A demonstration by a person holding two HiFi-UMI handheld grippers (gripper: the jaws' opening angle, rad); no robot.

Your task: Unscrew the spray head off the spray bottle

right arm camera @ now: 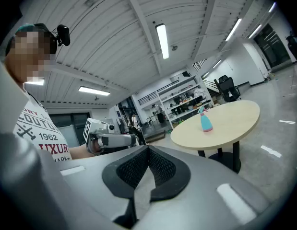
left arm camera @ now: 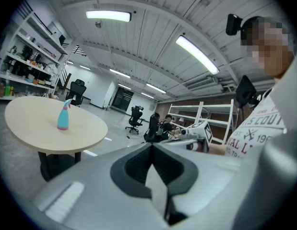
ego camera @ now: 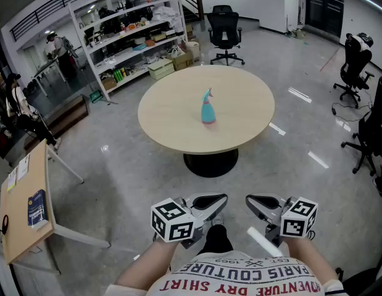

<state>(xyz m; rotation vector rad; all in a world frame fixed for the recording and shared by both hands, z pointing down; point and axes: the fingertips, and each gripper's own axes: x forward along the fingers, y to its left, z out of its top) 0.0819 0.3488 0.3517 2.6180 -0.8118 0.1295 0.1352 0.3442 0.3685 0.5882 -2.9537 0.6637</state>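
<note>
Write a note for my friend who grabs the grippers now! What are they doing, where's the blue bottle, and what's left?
Left gripper: shut, empty, held close to the person's body.
Right gripper: shut, empty, also held close.
Spray bottle: upright near the middle of the round table, well ahead of both grippers.
Done: nothing; the spray head is on the bottle.
Left: go to the table, hold the bottle, twist the head off.

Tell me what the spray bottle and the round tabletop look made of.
Spray bottle: probably plastic, with an opaque teal body, a pinkish base and a smooth moulded look. Tabletop: likely wood-look laminate, pale beige and matte, even in colour with no visible grain. It is too far to be sure.
</note>
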